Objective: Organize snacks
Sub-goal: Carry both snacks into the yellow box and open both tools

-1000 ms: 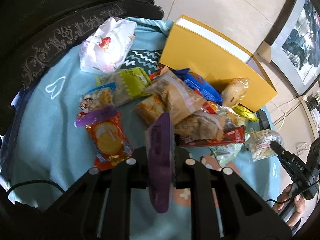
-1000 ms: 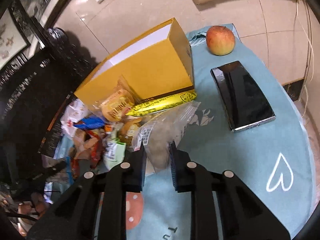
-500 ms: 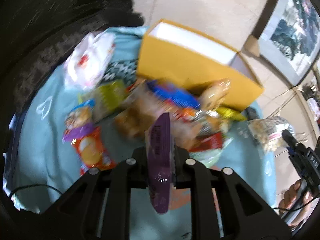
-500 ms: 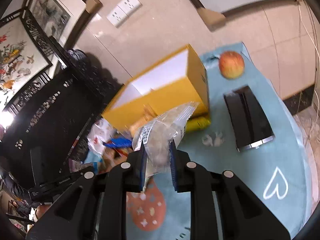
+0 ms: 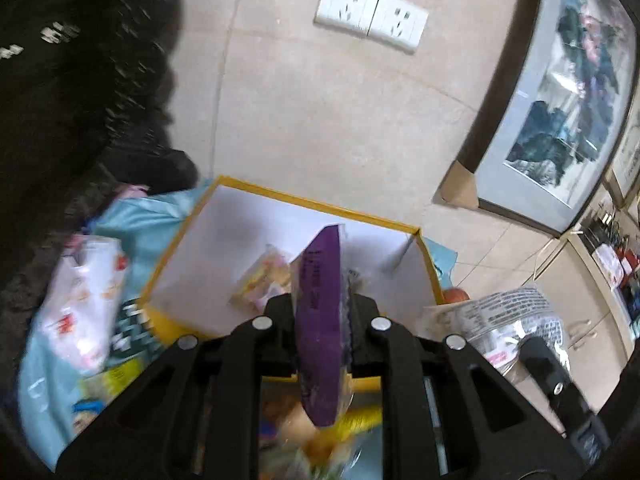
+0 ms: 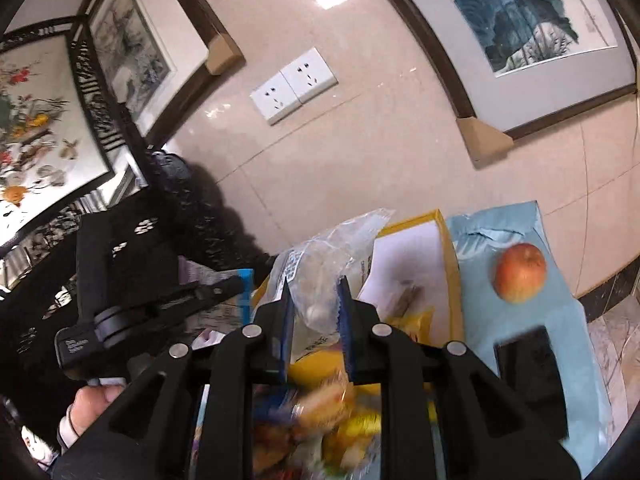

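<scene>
My left gripper (image 5: 322,304) is shut on a purple snack packet (image 5: 320,320) and holds it upright over the open yellow box (image 5: 188,224), whose white inside holds one pale wrapped snack (image 5: 262,282). My right gripper (image 6: 314,300) is shut on a clear bag of pale snacks (image 6: 320,264), raised near the box's right wall (image 6: 450,264). That bag also shows in the left wrist view (image 5: 500,316). The loose snack pile (image 6: 320,420) lies blurred below both grippers.
A white plastic bag (image 5: 84,300) lies left of the box on the blue cloth (image 5: 136,220). An apple (image 6: 519,273) and a black phone (image 6: 528,364) lie right of the box. A dark carved cabinet (image 5: 72,100) stands at left. The tiled wall is behind.
Both grippers have risen and moved forward with their snacks, from over the pile to above the box. The view now looks into the box.
</scene>
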